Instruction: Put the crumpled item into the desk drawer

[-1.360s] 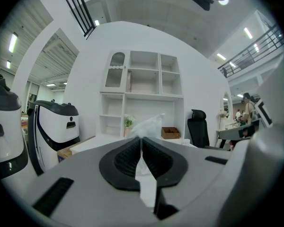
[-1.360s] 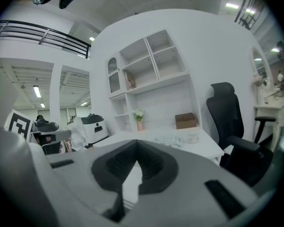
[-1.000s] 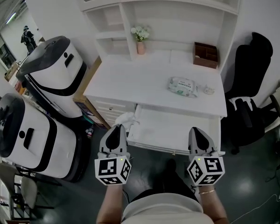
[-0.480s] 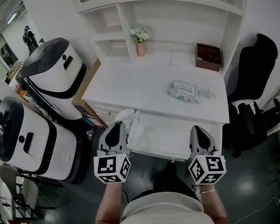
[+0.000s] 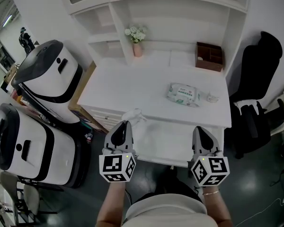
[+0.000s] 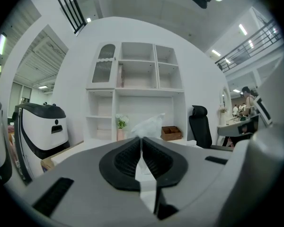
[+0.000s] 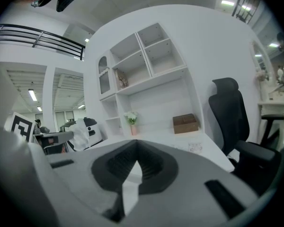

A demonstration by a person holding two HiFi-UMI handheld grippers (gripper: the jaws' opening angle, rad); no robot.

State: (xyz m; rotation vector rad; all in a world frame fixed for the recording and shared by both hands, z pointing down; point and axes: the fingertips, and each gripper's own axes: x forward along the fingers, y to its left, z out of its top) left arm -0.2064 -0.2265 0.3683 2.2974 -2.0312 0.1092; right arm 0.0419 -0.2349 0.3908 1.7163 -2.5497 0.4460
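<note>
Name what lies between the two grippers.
Head view: the open desk drawer, its visible inside bare, lies between the left gripper, shut on the crumpled item, and the right gripper.

A pack of wet wipes (image 5: pixel 183 93) lies flat, with a small pale object (image 5: pixel 211 97) just beside its right end. Behind them stand a brown wooden box (image 5: pixel 208 56) and a pink vase of white flowers (image 5: pixel 135 39). A black office chair (image 5: pixel 255 103) stands at the right, two white-and-black machines (image 5: pixel 49 74) at the left
</note>
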